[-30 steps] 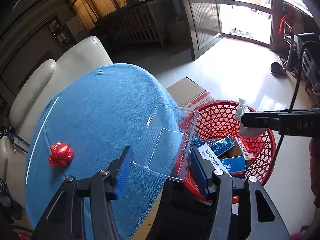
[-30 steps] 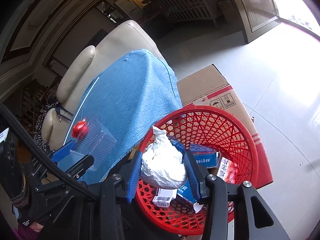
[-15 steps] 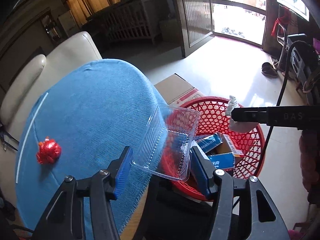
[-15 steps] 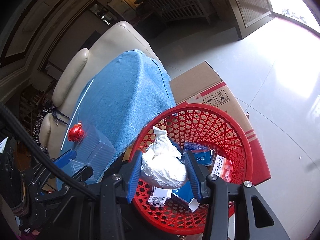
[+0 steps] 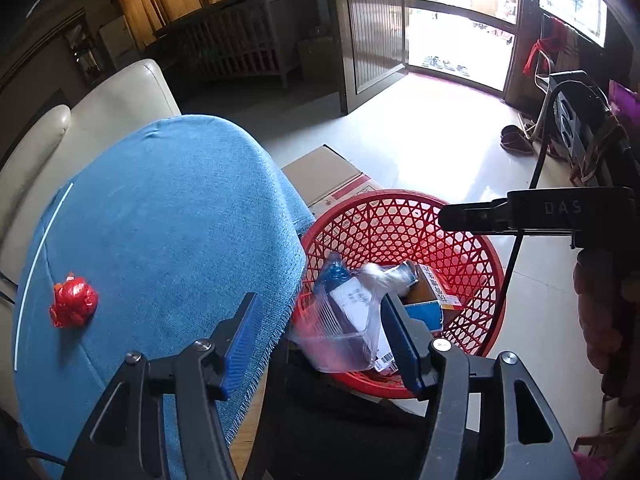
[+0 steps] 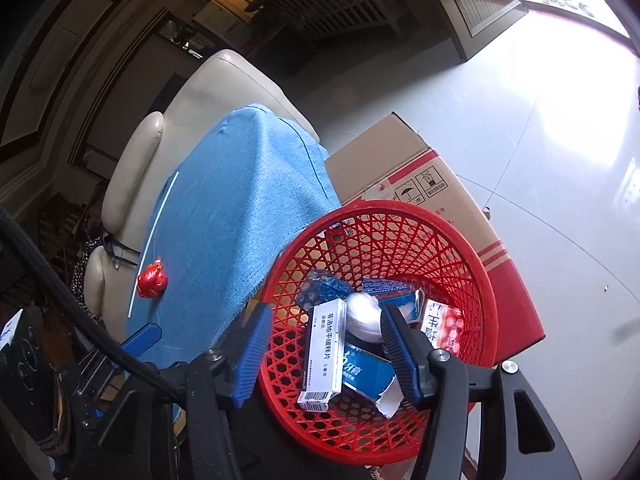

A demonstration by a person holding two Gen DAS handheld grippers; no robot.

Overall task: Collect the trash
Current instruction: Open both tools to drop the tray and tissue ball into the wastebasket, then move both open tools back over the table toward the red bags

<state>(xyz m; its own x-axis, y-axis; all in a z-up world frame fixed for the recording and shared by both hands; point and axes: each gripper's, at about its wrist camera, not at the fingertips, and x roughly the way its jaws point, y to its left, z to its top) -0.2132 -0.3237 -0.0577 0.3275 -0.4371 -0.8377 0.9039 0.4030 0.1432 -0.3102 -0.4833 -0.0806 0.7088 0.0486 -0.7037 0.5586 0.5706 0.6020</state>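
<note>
The right claw [image 6: 324, 350], jaws just opened over the red basket [image 6: 486, 280], has released the white wad [image 6: 362, 314]; the left claw [image 5: 326, 338], also released, drops the clear tray [image 5: 340, 336] beside the surface's edge.

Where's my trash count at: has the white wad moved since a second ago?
Yes. The white wad has dropped from the right gripper, whose jaws have just been opening, down into the red basket, where it lies loose among boxes.

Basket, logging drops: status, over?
Right gripper jaws just opening, empty; wad in basket. Left gripper open, tray tipping in. Red wrapper on cloth.
</note>
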